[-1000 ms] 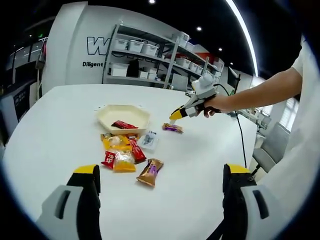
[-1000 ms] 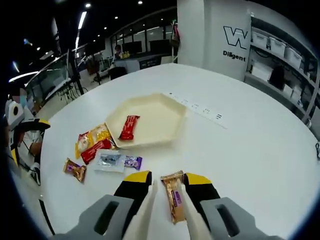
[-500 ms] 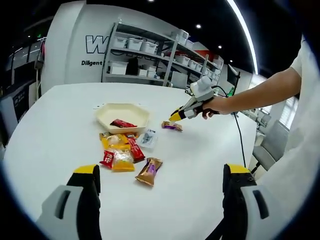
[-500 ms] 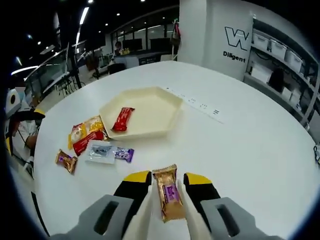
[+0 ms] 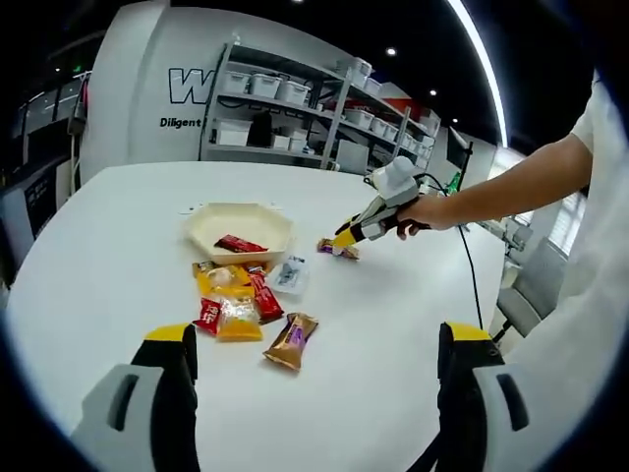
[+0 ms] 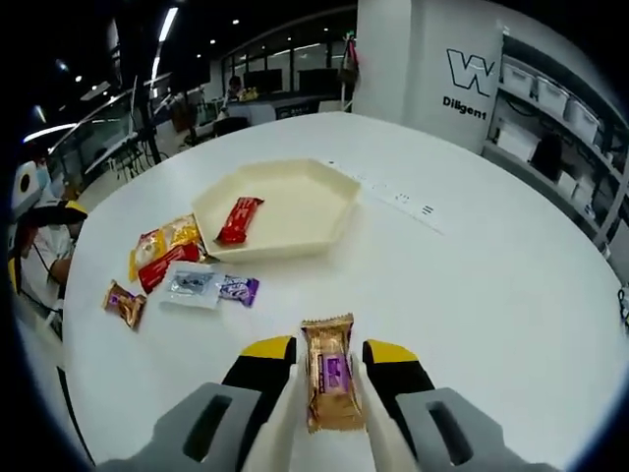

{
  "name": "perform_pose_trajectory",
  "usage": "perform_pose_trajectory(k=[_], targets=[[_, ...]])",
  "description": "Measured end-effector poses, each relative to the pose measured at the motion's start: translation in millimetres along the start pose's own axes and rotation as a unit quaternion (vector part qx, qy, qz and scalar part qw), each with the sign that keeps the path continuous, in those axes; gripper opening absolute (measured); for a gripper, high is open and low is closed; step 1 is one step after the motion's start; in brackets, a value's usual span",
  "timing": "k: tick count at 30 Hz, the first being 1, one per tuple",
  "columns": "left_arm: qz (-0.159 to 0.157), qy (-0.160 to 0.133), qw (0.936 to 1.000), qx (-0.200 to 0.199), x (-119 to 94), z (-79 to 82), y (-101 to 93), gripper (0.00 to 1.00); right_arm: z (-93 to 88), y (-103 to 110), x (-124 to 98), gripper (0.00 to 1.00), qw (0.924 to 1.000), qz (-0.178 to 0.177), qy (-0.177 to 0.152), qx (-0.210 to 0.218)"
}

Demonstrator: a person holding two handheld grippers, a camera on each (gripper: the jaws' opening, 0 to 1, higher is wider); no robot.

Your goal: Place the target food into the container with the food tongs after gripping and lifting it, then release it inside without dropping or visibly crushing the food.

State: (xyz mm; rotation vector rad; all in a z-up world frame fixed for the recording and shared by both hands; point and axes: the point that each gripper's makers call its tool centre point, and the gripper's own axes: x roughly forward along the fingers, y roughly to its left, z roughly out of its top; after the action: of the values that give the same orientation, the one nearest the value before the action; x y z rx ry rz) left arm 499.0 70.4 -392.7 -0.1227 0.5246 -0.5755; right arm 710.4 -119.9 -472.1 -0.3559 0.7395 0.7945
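My right claw (image 6: pixel 329 388) pinches a crinkly brown snack packet (image 6: pixel 330 385) with a purple label, bottom centre, above the glossy white table (image 6: pixel 511 295). My left claw (image 5: pixel 314 379) gapes wide, holding nothing.

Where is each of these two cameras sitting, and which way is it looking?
Left gripper view: rides the left hand-held gripper, facing across the white table toward shelves; the person's arm shows.
Right gripper view: rides the right hand-held gripper, looking down at its brown snack packet.
Both share the cream tray.
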Motion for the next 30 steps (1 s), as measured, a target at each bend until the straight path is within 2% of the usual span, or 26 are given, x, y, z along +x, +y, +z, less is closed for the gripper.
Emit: perform_pose_trajectory(k=[10, 13, 19, 22, 23, 30], targets=[[0.003, 0.004, 1.0, -0.001, -0.5, -2.4, 0.5, 0.99, -2.7, -2.7, 0.9, 0.18, 0.9997, -0.005, 0.008, 0.024], [0.004, 0.003, 1.0, -0.002, -0.5, -1.9, 0.8, 0.99, -2.4, -2.5, -0.6, 0.18, 0.9989, -0.003, 0.009, 0.046], [0.007, 0.001, 1.0, -0.001, 0.4, -0.1, 2.9, 0.99, -1.9, 7.6, -4.5, 0.18, 0.9981, 0.004, 0.002, 0.062], [0.008, -0.002, 1.0, 0.001, 0.9, 2.6, 3.8, 0.99, 8.9, 11.3, -7.3, 0.18, 0.9974, 0.006, -0.022, 0.069], [0.008, -0.004, 1.0, 0.002, 1.1, 5.3, 4.3, 0.99, 14.3, 12.9, -9.4, 0.18, 0.996, 0.008, -0.029, 0.085], [0.011, -0.02, 0.9997, 0.008, 0.5, 18.8, 7.6, 0.99, 36.7, 21.1, -18.4, 0.18, 0.9946, 0.012, -0.059, 0.084]])
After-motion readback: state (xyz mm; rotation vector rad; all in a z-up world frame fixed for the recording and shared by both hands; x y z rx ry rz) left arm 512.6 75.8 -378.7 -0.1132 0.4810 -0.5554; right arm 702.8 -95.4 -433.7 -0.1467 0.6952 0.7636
